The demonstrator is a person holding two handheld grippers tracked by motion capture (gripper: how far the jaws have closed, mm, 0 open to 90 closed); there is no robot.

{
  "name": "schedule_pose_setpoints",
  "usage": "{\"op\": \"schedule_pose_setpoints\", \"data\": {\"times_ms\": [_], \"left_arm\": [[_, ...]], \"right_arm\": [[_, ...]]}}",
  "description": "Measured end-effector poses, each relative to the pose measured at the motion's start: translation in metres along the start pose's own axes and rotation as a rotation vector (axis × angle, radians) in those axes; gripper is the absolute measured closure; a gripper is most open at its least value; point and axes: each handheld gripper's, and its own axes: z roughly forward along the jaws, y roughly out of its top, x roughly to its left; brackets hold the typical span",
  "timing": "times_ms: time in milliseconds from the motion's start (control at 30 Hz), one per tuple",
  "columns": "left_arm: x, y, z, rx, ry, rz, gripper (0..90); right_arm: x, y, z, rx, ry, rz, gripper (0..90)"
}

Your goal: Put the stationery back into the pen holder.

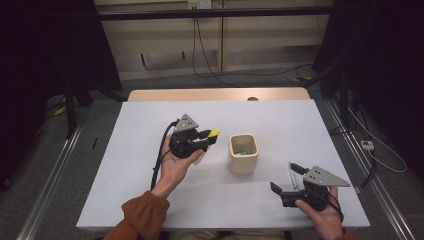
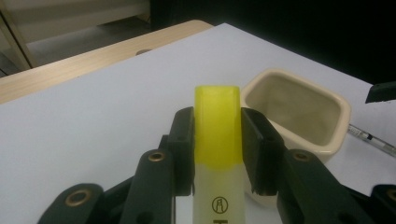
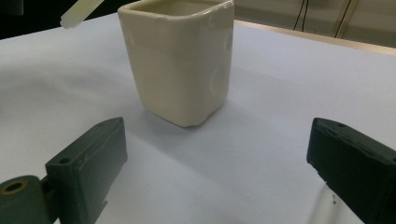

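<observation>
The left tongs (image 1: 207, 138) clamp a yellow-capped highlighter (image 2: 218, 140) mid-counter, cap aimed at the cream ceramic cup (image 1: 243, 153) for dropping in, while the right tongs (image 1: 285, 180) wait open near the counter's front-right corner.

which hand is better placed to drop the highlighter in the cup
Left. The left gripper is already shut on the yellow-capped highlighter, just beside the cream cup. The right gripper is open, empty and nearer the table's edge.

Yellow-capped highlighter (image 2: 218, 140) in claw (image 2: 218, 140) (cream cup (image 2: 299, 112) seemingly beyond)
</observation>
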Motion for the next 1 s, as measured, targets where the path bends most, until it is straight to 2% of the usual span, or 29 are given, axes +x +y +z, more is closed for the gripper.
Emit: {"op": "schedule_pose_setpoints", "data": {"times_ms": [167, 367, 467, 700, 833, 1000], "left_arm": [[-0.002, 0.005, -0.006, -0.064, -0.016, -0.001, 67.4], [-0.007, 0.01, -0.012, -0.126, -0.075, -0.01, 67.4], [-0.011, 0.013, -0.014, -0.149, -0.081, 0.013, 67.4], [-0.018, 0.027, -0.012, -0.174, -0.114, 0.022, 67.4], [-0.025, 0.034, -0.006, -0.173, -0.107, 0.044, 67.4], [-0.03, 0.044, 0.002, -0.192, -0.122, 0.044, 67.4]], "right_arm": [[0.0, 0.0, 0.0, 0.002, -0.002, 0.001, 4.6], [0.0, 0.0, 0.0, -0.002, -0.002, 0.002, 4.6], [0.0, 0.0, 0.0, -0.002, -0.001, 0.001, 4.6], [0.0, 0.0, 0.0, 0.0, -0.002, 0.001, 4.6], [0.0, 0.0, 0.0, 0.001, -0.003, 0.001, 4.6], [-0.001, 0.0, 0.0, 0.001, -0.001, 0.001, 4.6]]}}
